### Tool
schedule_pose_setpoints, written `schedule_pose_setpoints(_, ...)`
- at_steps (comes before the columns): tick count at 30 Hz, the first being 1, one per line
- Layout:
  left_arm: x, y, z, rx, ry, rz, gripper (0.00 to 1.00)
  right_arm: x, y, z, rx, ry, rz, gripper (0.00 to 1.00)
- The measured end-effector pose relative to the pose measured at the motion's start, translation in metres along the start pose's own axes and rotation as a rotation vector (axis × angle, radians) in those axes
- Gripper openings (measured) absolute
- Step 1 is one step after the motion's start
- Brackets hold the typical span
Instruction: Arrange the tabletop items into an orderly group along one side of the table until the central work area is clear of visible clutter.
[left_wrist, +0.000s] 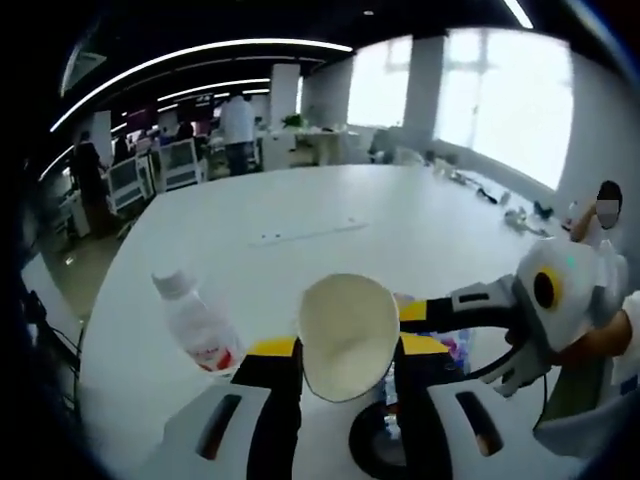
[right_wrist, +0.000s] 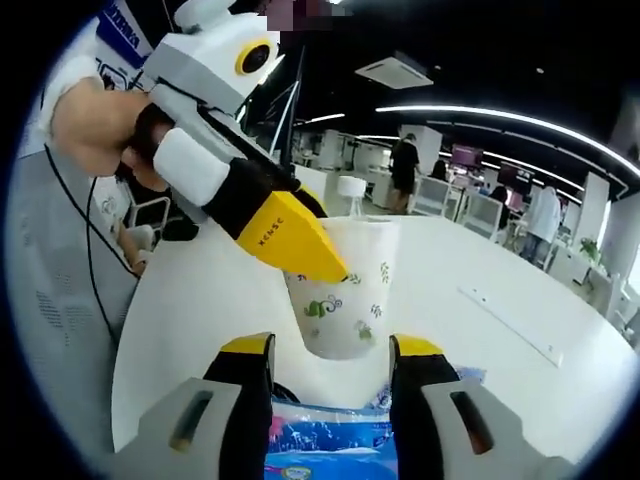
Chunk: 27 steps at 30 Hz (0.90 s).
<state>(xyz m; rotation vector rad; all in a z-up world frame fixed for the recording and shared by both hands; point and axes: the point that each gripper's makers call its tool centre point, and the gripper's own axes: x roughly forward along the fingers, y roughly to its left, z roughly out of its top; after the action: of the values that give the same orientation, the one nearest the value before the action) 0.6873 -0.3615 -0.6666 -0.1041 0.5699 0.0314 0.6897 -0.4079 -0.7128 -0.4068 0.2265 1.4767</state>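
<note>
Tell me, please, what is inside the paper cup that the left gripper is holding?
In the left gripper view the cup faces the camera and its cream inside looks empty. The left gripper pinches its rim, hiding a strip of the wall; the very bottom is too blurred to judge.

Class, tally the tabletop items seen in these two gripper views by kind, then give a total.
White paper cup with a green leaf print: 1
Clear plastic bottle with a white cap and red label: 1
Blue printed packet: 1
Black ring-shaped object: 1
Total: 4
</note>
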Motion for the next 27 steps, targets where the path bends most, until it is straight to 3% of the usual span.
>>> schedule_pose_setpoints(10,0.016,0.017,0.0,0.042,0.012,0.066,0.34,-0.051,-0.031,-0.026,0.074,0.01,-0.122,0.42)
schedule_pose_setpoints(16,0.023,0.025,-0.008,0.124,0.042,0.107,0.35,-0.091,-0.049,-0.043,0.125,0.015,-0.199,0.41)
schedule_pose_setpoints(22,0.031,0.028,-0.011,0.172,0.068,0.126,0.35,-0.122,-0.054,-0.062,0.177,0.028,-0.26,0.41)
schedule_pose_setpoints(27,0.036,0.032,-0.012,0.175,0.081,0.148,0.36,-0.134,-0.053,-0.071,0.23,0.025,-0.296,0.4)
